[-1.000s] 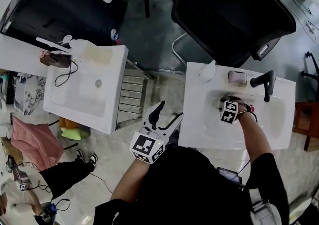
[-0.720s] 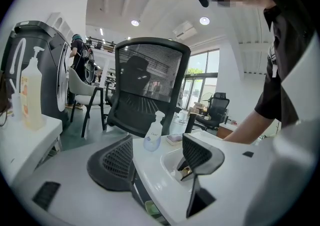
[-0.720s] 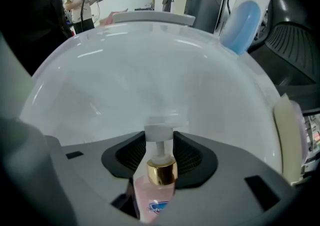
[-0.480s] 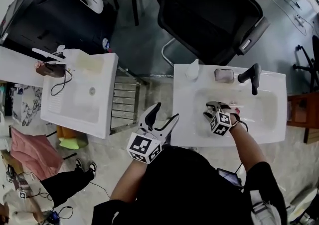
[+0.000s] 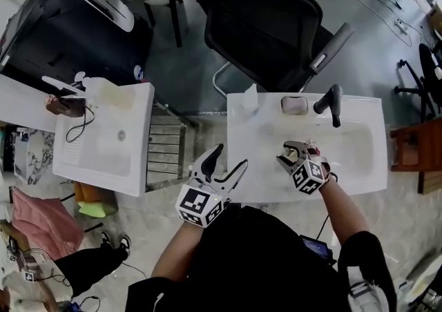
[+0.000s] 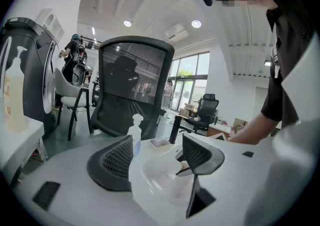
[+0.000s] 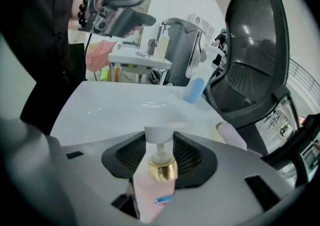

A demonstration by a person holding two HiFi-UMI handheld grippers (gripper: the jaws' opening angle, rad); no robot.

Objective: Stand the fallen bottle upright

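Since a second ago the right claw (image 5: 293, 154) has risen from the bottom of the sink (image 5: 242, 172), bringing the bottle (image 7: 154, 186) up with it. Its jaws are clamped on the pink bottle's body, with the gold collar (image 7: 162, 169) and white pump head (image 7: 159, 133) sticking out just past the fingertips. The left claw (image 5: 231, 157) hovers to its left at the sink's front corner, jaws apart and nothing between them. Beyond the right claw stand a black faucet (image 5: 331, 102) and a soap dish (image 5: 294, 104).
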